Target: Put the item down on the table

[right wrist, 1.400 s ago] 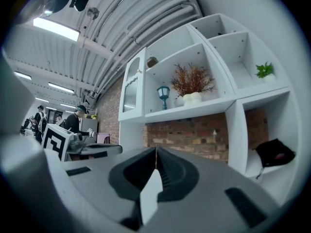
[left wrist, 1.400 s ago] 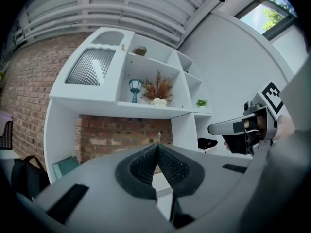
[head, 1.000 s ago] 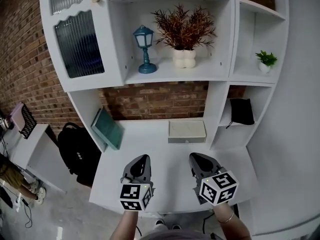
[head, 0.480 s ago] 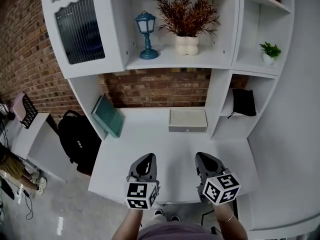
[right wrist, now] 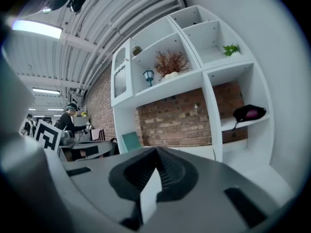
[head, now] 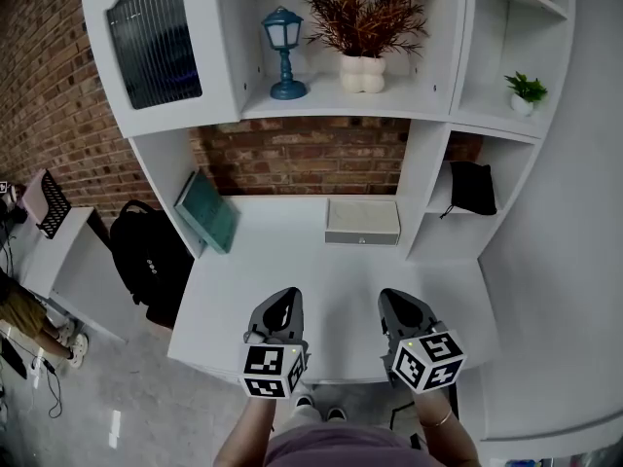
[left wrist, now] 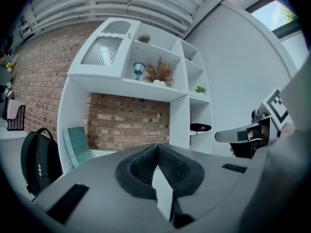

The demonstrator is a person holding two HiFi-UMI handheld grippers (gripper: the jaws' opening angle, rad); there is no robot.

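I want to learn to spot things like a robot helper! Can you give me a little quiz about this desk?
1. True or false: the left claw is shut and empty.
2. Where does the blue lantern stand? A) on a chair B) on the shelf beside the dried plant C) in a sink
3. Fill in: right of the leaning teal book, a beige ____ lies on the table.
Key: 1 true; 2 B; 3 box.

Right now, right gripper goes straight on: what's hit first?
Likely the box at the back of the desk, roughly in line with the right gripper; nothing else shows between. Height unclear.
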